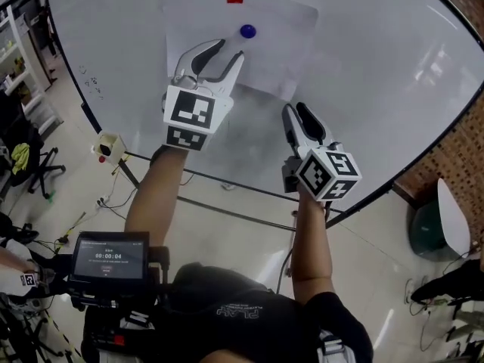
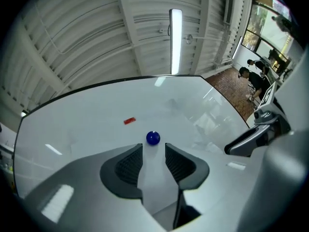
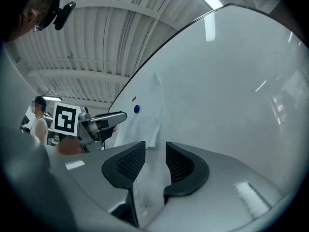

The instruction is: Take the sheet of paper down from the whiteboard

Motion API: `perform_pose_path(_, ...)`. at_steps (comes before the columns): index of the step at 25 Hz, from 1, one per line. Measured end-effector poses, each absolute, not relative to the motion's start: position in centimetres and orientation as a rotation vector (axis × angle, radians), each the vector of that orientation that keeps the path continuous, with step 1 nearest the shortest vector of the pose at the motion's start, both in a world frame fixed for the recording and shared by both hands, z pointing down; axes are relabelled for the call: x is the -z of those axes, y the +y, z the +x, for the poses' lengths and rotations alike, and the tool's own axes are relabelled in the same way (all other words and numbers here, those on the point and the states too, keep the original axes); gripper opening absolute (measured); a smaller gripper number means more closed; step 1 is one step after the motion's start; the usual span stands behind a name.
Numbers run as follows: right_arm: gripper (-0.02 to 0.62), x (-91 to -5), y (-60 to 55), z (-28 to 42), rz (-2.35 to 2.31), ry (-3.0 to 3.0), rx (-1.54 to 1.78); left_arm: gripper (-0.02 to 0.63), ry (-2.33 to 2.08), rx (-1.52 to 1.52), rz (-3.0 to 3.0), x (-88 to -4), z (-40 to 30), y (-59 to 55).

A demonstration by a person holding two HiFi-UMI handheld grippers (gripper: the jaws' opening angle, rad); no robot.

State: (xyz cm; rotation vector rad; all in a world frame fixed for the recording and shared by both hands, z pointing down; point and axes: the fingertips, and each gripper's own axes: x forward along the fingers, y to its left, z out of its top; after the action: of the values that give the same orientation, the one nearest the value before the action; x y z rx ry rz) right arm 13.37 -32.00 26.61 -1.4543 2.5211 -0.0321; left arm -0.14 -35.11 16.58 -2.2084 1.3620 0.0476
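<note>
- Thin white sheet of paper point(image 1: 280, 44) flat against the upper middle of the glossy white whiteboard point(image 1: 378, 66), pinned by a round blue magnet point(image 1: 247, 30) near its top, with a small red rectangular magnet point(image 1: 235, 1) at the top edge
- Judged very light, limp and easy to crease or tear; likely to slide or drop once the magnets come off
- Best taken by a free edge or lower corner, where the right gripper view hints at a slight lift off the board, while the magnets are dealt with
- Left gripper point(image 1: 219, 55) raised over the sheet, jaws moderately apart and holding nothing, tips just below the blue magnet, lined up with the gap
- Right gripper point(image 1: 299, 116) lower, near the sheet's bottom right corner, jaws likewise parted and empty, only board and paper beyond them
- Smooth, slick board face, so little friction for pinching paper flat against it; probably needs an edge peeled up first
- Board on a dark-framed stand above a pale floor with trailing cables
- Corrugated ceiling with a long tube light point(image 2: 175, 37) overhead, brick wall to the right, people well off by the windows
</note>
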Motion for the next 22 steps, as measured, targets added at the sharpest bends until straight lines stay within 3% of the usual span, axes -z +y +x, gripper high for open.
perform_pose_path(15,0.155,-24.6,-34.7,11.6,-1.293,2.524,0.13,0.149,1.366,-0.021,-2.17,-14.3,2.1,-37.8)
perform_pose_path(19,0.117,-24.2,-34.5,12.0,-1.288,2.496,0.133,0.141,1.359,-0.029,-2.144,-13.9,2.5,-37.1)
perform_pose_path(22,0.044,-24.0,-34.6,12.6,-1.315,2.461,0.129,0.138,1.355,-0.033,-2.123,-13.8,2.6,-36.8)
